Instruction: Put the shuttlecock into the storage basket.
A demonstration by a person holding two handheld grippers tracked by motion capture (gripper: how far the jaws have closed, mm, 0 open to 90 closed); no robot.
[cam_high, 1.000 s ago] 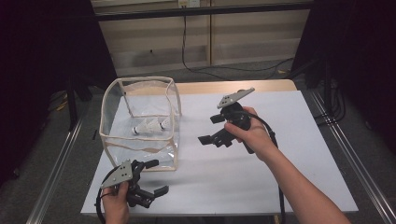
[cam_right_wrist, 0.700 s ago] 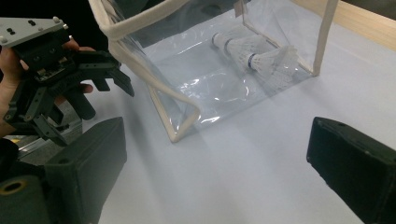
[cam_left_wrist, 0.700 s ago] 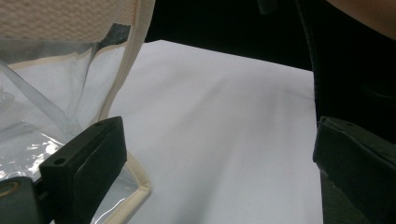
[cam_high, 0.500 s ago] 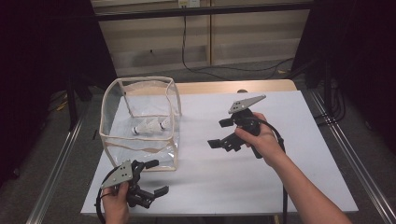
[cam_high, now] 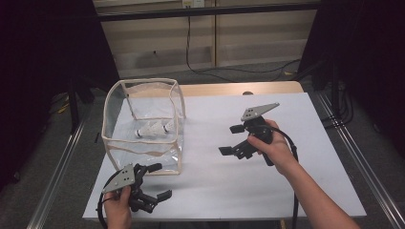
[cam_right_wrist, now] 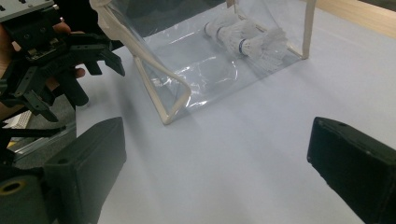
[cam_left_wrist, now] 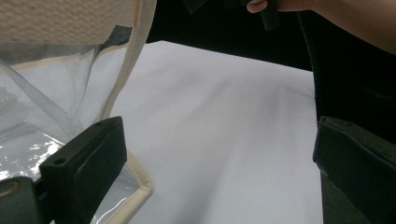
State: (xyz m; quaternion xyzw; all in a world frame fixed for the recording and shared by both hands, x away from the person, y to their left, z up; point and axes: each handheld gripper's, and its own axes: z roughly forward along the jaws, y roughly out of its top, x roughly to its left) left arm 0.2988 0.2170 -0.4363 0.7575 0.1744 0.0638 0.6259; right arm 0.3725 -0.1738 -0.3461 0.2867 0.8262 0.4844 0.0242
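A clear plastic bag (cam_high: 143,124) with cream edging stands open-topped on the white table (cam_high: 210,191) at the left. Inside it lie white shuttlecocks (cam_high: 154,129), seen through its wall (cam_right_wrist: 247,42). My left gripper (cam_high: 155,183) is open near the table's front edge, just in front of the bag's near right corner (cam_left_wrist: 140,186). My right gripper (cam_high: 231,140) is open above the middle of the table, right of the bag, with nothing between its jaws. The left gripper also appears in the right gripper view (cam_right_wrist: 100,53).
The table's wooden far edge (cam_high: 215,89) runs behind the white sheet. Metal rails (cam_high: 62,162) flank the table on both sides. Cables (cam_high: 224,69) lie on the floor beyond. White surface spreads to the right of the bag (cam_left_wrist: 224,140).
My right gripper has drawn back from the bag, moving right and a little toward the person. The left gripper has stayed in place.
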